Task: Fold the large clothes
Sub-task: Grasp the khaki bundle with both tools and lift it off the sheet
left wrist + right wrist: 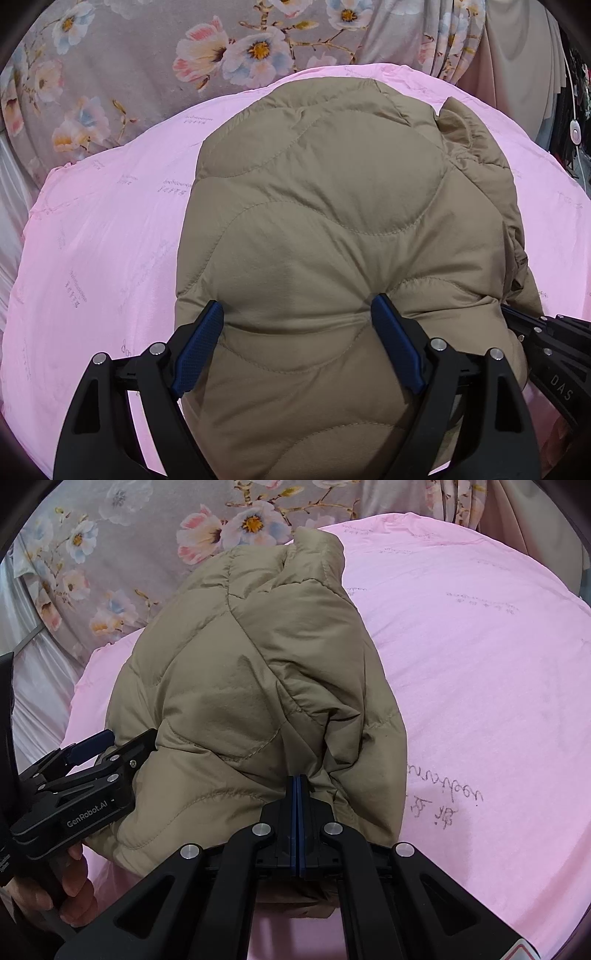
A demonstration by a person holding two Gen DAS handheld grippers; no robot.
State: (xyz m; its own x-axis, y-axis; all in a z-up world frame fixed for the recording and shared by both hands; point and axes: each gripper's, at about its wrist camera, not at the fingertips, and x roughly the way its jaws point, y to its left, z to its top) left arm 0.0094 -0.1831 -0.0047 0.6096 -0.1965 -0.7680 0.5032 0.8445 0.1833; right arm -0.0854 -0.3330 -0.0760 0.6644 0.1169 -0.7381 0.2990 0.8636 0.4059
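Right gripper [297, 781]: jaws were pressed together on a pinch of the tan quilted jacket [251, 701] at its near edge, with puckers radiating from the bite.
Left gripper [297, 314]: jaws stood wide apart, straddling the jacket's near quilted panel; the blue pads [201, 349] touched or sat just against the fabric on either side, clamping nothing.
Gripper spacing: the right one was close at the jacket's near right edge, the left one near the jacket's near left part, both on the same side of the garment.
Jacket: it lay bunched into a compact, puffy bundle, with a raised flap, perhaps the collar, at its far end.
Pink sheet [480, 664]: it spread under and all around the jacket, with bare sheet widest beyond the jacket's right side.
Floral fabric [110, 74]: it lay past the jacket's far end, beyond the sheet's edge.
Progress, as I judged it: the jacket looked already folded in on itself, so most folds seemed done.
Left to do, likely: a last fold or tuck of the pinched edge, then flattening and squaring the bundle.
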